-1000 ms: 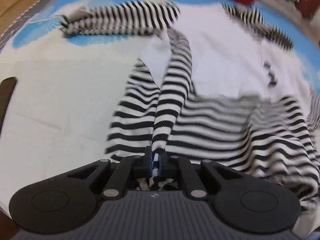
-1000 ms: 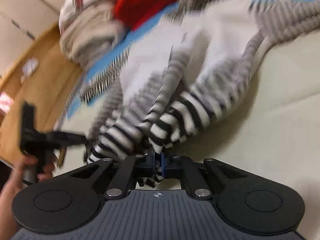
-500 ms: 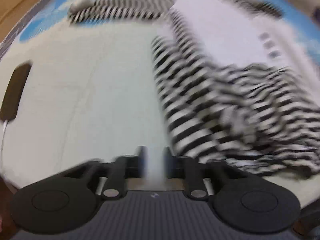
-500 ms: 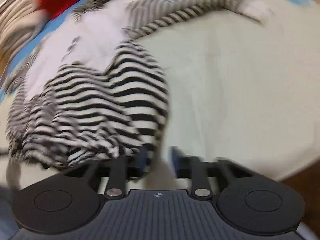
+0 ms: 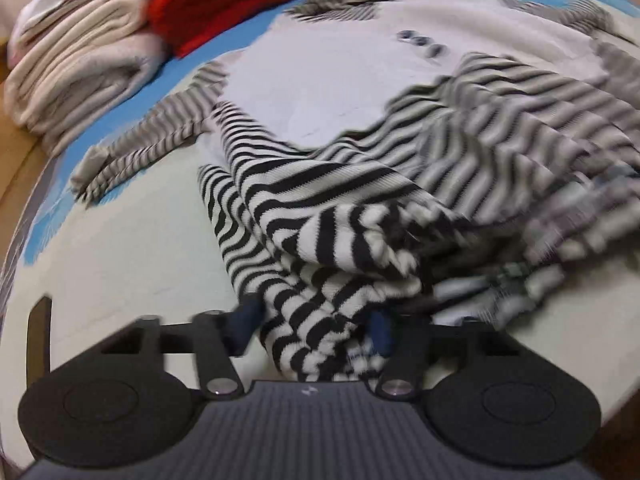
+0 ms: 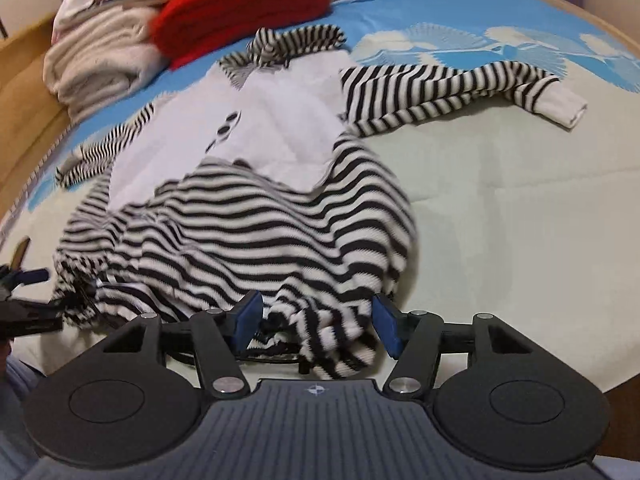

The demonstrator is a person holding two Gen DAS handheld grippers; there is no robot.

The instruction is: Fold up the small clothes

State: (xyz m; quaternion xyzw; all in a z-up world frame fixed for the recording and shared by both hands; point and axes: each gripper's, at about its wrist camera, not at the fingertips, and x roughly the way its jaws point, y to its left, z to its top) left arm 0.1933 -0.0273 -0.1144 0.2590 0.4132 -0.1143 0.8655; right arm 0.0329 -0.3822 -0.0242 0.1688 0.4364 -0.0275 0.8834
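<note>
The right claw (image 6: 316, 326) stands released with its blue pads (image 6: 248, 320) wide apart, having just been opening, and a bunched hem of the black-and-white striped sweater (image 6: 248, 216) lies loose between them without being pressed. The left claw (image 5: 314, 320) has just been closing, its pads flanking a striped fold of the same sweater, though blur hides whether they press on it. The sweater lies crumpled on a pale mat with a blue printed border (image 6: 520, 184), one sleeve (image 6: 460, 88) stretched out toward the right, with a red knit (image 6: 240, 4) and folded cream clothes (image 6: 100, 60) piled behind it.
</note>
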